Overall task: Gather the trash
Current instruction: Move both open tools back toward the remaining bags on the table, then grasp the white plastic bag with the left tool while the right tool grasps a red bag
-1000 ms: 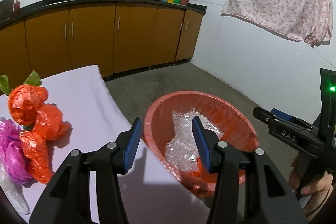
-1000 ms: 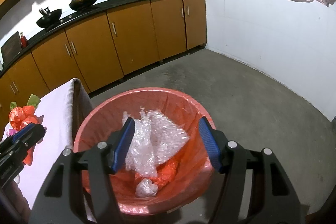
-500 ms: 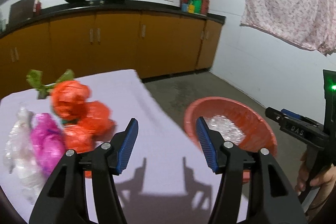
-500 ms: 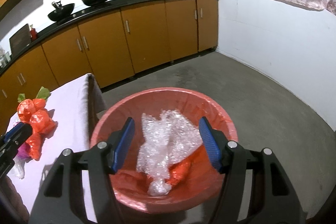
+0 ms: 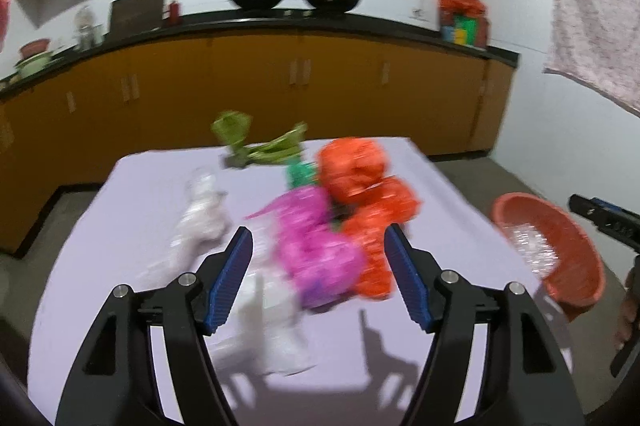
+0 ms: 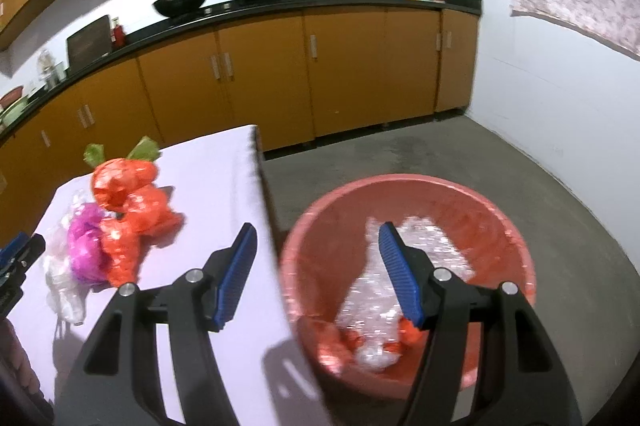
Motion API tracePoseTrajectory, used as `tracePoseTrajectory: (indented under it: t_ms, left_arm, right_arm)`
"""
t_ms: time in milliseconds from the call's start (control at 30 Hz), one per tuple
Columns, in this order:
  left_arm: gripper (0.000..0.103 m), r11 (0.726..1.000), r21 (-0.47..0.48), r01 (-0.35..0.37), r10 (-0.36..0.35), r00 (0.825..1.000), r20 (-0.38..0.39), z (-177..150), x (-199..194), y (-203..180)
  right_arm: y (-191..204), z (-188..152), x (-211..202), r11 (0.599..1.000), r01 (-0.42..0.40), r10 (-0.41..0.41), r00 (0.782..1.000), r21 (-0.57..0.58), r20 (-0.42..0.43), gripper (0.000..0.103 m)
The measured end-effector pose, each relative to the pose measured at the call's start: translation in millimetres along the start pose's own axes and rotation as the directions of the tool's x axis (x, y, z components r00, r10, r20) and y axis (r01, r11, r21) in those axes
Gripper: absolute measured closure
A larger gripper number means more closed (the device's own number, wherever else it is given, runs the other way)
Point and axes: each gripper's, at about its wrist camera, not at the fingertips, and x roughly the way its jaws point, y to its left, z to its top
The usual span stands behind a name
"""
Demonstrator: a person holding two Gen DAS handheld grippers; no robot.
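- Left wrist view: I have swung the left gripper (image 5: 318,276), jaws spread and empty, from the red bin (image 5: 560,258) to the pink bag (image 5: 316,254).
- The right gripper (image 6: 316,270), likewise released, now straddles the table (image 6: 224,170) edge beside the bin; next pickup looks imminent.

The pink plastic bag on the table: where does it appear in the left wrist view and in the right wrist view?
Left wrist view: the pink plastic bag lies at the centre, between the open fingers of the left gripper.
Right wrist view: it lies at the left, on the table.
Shared landmark: the orange bags touching its right side.
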Motion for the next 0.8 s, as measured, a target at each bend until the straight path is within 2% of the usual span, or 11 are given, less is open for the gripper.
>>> tracePoseTrajectory:
  t_ms: [233,667,767,800]
  left_arm:
    - [0.034,0.997,-0.049,-0.052,0.048,0.997,-0.067,-10,13,35]
    - [0.035,0.997,-0.061,-0.056,0.045,0.986,-0.162,-24,42,45]
    - [0.049,0.996,-0.075,-0.045,0.03,0.981,-0.192,-27,47,49]
    - [0.057,0.996,-0.082,-0.036,0.019,0.979,-0.202,-28,49,51]
  right_arm:
    - [46,-2,3,0.997,-0.066,0.066,0.998,-0.045,-0.018,0.041]
    - [90,-7,14,0.988,-0.125,0.121,0.991,-0.091,-0.05,0.041]
    - [97,-10,17,0.987,-0.131,0.126,0.99,-0.096,-0.059,0.041]
    - [99,-10,19,0.986,-0.133,0.127,0.99,-0.099,-0.063,0.041]
